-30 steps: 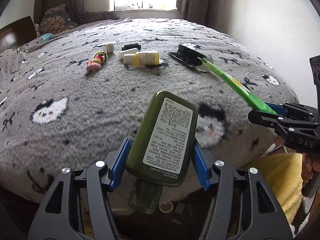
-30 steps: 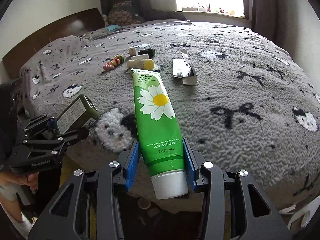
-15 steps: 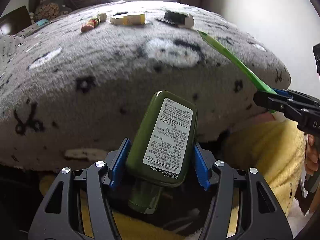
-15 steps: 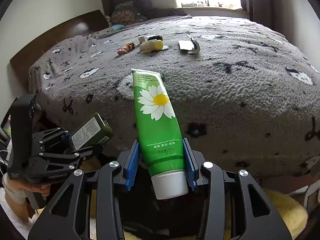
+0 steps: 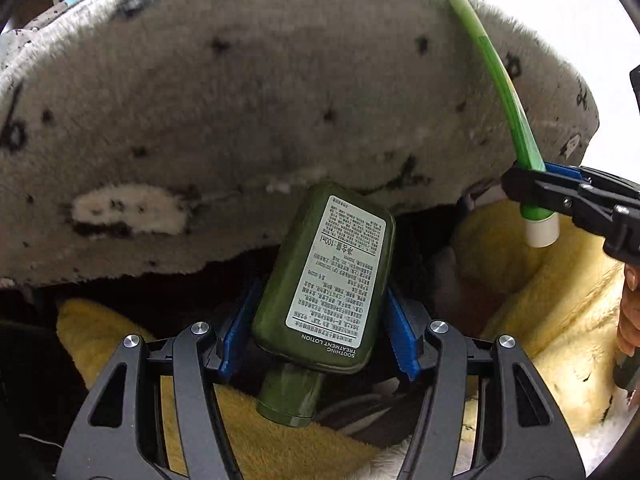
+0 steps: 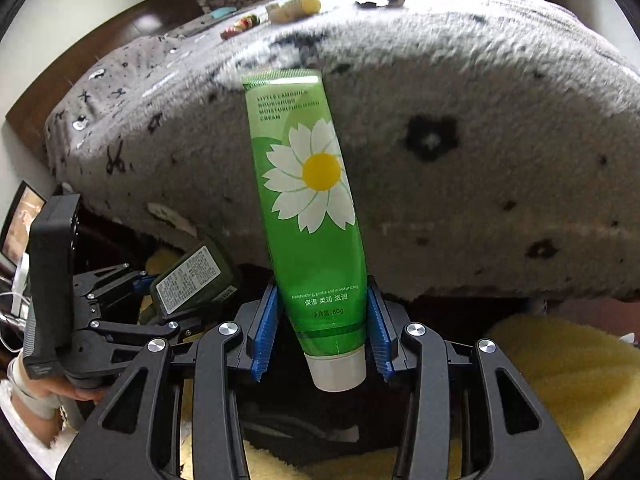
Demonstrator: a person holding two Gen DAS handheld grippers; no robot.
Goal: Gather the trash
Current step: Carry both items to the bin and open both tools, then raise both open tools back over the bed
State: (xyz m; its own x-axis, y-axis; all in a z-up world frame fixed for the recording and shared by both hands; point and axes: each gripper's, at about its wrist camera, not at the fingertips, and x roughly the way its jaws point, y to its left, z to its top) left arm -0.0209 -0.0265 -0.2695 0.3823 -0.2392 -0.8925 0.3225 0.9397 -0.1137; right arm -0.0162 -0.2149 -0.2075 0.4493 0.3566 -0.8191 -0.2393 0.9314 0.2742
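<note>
Green plastic filled both our grips: our left gripper [image 5: 320,338] had its jaws pinching the dark lotion bottle [image 5: 326,280], cap toward us, and our right gripper [image 6: 322,330] pinched the daisy hand-cream tube [image 6: 308,208] near its white cap. Both hung below the bed's [image 6: 460,80] edge; what looked like small leftover items [image 6: 294,7] lay blurred on top.

The left black plastic two-finger gripper [image 5: 320,344] has triangular cut-out arms, round silver screws and ribbed blue finger pads [image 5: 402,340]. The right black plastic two-finger gripper [image 6: 322,332] looks the same. A bare-skinned hand [image 6: 60,390] shows a white fluffy sleeve.
</note>
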